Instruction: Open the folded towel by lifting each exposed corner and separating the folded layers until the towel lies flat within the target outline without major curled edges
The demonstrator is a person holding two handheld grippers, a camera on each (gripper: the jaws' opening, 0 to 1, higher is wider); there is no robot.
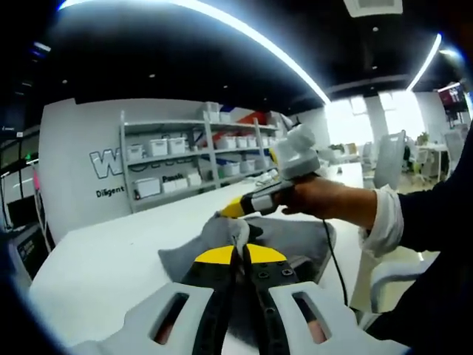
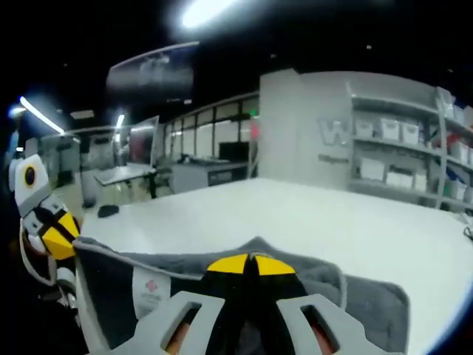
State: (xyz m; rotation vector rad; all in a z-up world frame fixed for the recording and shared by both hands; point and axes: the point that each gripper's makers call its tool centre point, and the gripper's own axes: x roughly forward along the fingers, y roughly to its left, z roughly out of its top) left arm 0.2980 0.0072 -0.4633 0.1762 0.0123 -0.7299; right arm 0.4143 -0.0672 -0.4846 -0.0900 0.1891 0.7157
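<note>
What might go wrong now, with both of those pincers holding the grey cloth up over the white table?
1. The left gripper and right gripper each pinch only an edge of the grey fabric towel; either edge could slip free.
2. The towel hangs bunched above the white table, so it could land creased, with curled edges.

Brightness: your room is evenly lit, with a dark ceiling.
Light source: curved ceiling strips point(image 1: 251, 37) arc overhead; windows point(image 1: 355, 122) add daylight in the left gripper view.
Glare: the windows are blown out white, and a ceiling lamp point(image 2: 203, 11) flares in the right gripper view.
Shadows: soft and faint on the table point(image 1: 111, 266).
Blur: your right gripper view is smeared and soft throughout; the left one is sharper.
Distortion: fisheye bends the shelves point(image 1: 192, 159) and strips towards the edges.
</note>
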